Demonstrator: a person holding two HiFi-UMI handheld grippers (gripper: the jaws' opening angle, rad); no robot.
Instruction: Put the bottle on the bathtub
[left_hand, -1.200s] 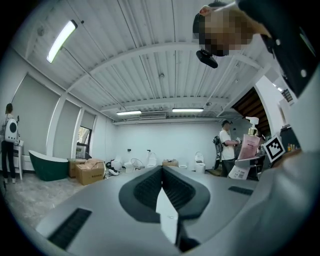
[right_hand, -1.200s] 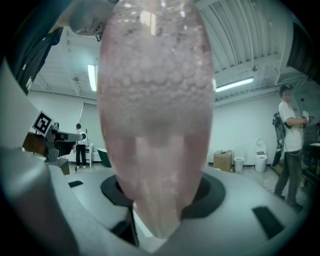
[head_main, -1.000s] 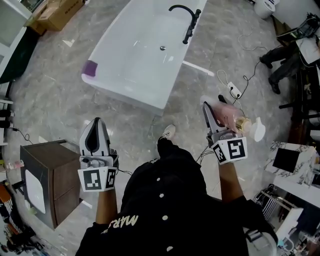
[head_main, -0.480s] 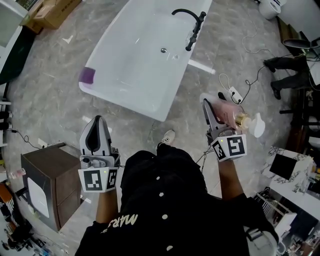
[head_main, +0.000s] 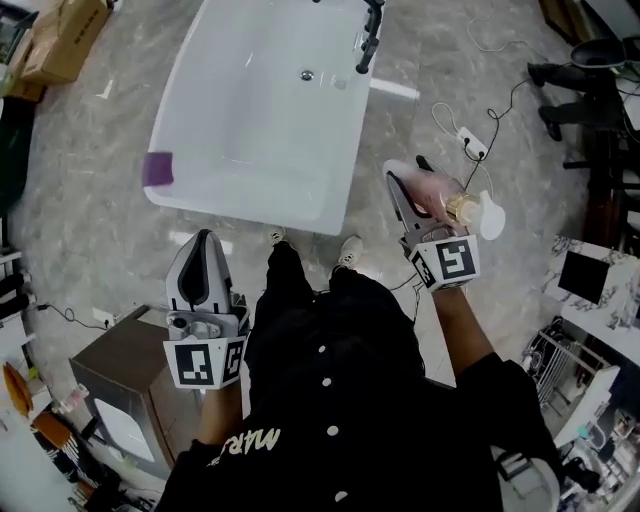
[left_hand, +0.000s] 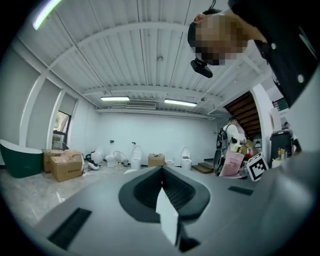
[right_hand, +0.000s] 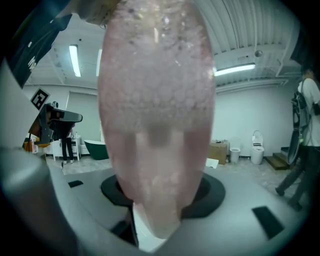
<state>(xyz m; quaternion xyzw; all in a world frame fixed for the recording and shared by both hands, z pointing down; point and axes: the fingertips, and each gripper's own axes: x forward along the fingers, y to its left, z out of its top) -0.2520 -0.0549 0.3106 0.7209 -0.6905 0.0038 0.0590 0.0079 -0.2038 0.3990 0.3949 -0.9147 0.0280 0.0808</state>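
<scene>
Holding the bottle (head_main: 438, 195) clamped in my right gripper (head_main: 410, 172), right of the bathtub (head_main: 250, 120) and not yet over it, I'd stand it upright on the flat near rim and let go only once its base sits steady. My left gripper (head_main: 203, 240) is closed and empty. The rim looks glossy, the floor (head_main: 90, 220) is marble, and cables (head_main: 450, 125) trail right of the bathtub.

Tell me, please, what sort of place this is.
Probably a bathroom-fixture showroom: a white freestanding bathtub, several white ceramic toilets along the far wall, and a dark green bathtub.
</scene>
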